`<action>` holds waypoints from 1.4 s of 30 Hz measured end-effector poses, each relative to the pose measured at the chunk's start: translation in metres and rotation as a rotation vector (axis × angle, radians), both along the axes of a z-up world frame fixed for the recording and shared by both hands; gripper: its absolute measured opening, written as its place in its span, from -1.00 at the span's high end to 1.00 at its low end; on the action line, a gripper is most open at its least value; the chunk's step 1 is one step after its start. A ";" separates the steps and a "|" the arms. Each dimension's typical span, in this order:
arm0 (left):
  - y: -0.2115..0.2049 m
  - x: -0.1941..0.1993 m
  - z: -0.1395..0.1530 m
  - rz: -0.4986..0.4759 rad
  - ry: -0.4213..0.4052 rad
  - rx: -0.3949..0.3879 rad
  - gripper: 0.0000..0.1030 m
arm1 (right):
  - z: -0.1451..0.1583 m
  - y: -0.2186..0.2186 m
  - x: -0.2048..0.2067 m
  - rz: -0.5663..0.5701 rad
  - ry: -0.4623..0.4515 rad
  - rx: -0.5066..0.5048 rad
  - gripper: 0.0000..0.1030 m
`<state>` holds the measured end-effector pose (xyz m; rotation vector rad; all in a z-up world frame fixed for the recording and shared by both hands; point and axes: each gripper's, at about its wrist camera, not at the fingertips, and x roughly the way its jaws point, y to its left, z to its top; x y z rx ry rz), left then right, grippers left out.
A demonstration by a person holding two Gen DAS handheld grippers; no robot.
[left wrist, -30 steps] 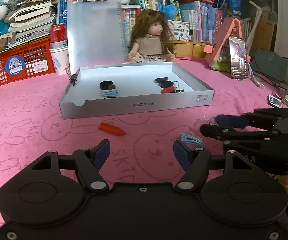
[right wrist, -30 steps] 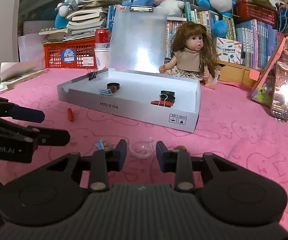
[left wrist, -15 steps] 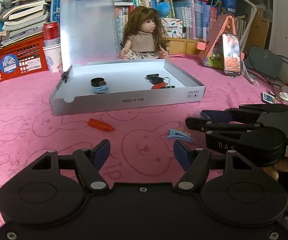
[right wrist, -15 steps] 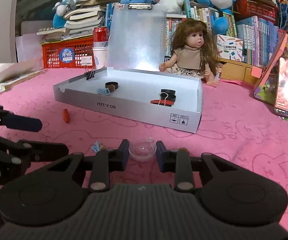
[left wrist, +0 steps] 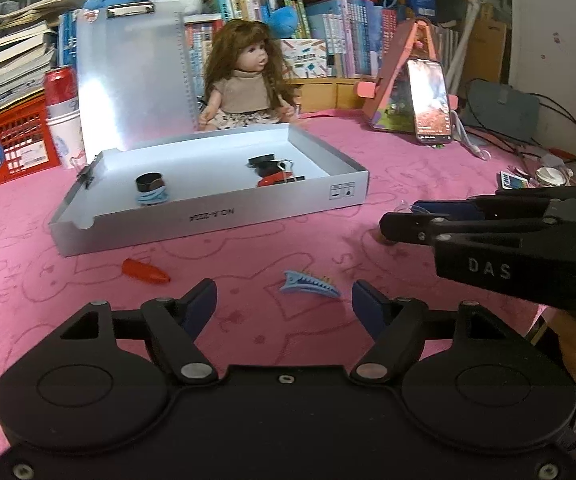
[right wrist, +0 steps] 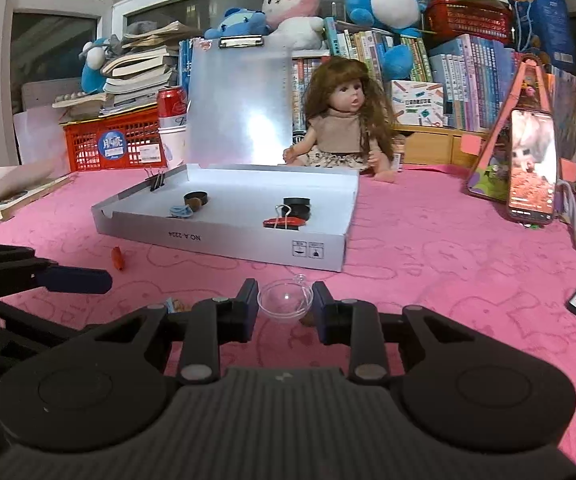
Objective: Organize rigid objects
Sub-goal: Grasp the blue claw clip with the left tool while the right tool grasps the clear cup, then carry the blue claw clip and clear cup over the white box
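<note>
Since the earlier frame the right claw (right wrist: 284, 305) has been closed onto the clear half-ball (right wrist: 285, 303), now pinched just above the desk (right wrist: 448, 264) before the box (right wrist: 219, 240), while the left claw (left wrist: 283, 306), spread wider, is aimed at the blue hair clip (left wrist: 310, 285).

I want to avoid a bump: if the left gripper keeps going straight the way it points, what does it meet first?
Most likely the blue hair clip on the pink cloth, lying just ahead between the left gripper's open fingers.
</note>
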<state>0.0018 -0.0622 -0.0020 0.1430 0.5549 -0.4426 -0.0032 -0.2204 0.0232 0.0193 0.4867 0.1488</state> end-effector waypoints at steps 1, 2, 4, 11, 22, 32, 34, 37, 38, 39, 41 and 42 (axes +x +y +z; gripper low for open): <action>-0.001 0.001 -0.001 -0.004 0.001 0.000 -0.42 | 0.000 0.000 -0.002 -0.003 0.000 -0.004 0.33; -0.003 0.002 -0.002 -0.004 0.001 0.001 -0.42 | -0.001 0.000 -0.003 -0.004 0.000 -0.007 0.33; -0.006 0.004 -0.003 -0.008 0.001 0.008 -0.42 | -0.003 0.000 -0.005 -0.006 0.003 -0.009 0.33; -0.012 0.007 -0.008 -0.034 -0.012 0.032 -0.33 | -0.007 -0.002 -0.006 -0.025 0.005 0.002 0.33; -0.021 0.020 -0.011 -0.064 -0.008 0.055 0.30 | -0.008 -0.009 -0.009 -0.047 0.008 0.002 0.33; -0.010 0.022 0.002 0.031 -0.037 0.040 0.31 | -0.008 -0.015 -0.005 -0.067 0.014 0.045 0.33; -0.006 0.023 0.006 0.058 -0.042 0.030 0.31 | -0.008 -0.015 -0.004 -0.070 0.015 0.052 0.33; -0.002 0.024 0.013 0.109 -0.061 0.036 0.31 | -0.007 -0.015 -0.001 -0.071 0.019 0.066 0.33; -0.001 0.024 0.015 0.123 -0.069 0.038 0.31 | -0.006 -0.015 0.000 -0.073 0.019 0.069 0.33; 0.000 0.025 0.017 0.132 -0.072 0.034 0.31 | -0.006 -0.015 0.001 -0.075 0.019 0.071 0.33; 0.005 0.027 0.022 0.146 -0.068 0.020 0.31 | -0.003 -0.016 0.003 -0.077 0.019 0.079 0.33; 0.007 0.028 0.024 0.156 -0.067 0.015 0.31 | -0.002 -0.016 0.005 -0.078 0.019 0.084 0.33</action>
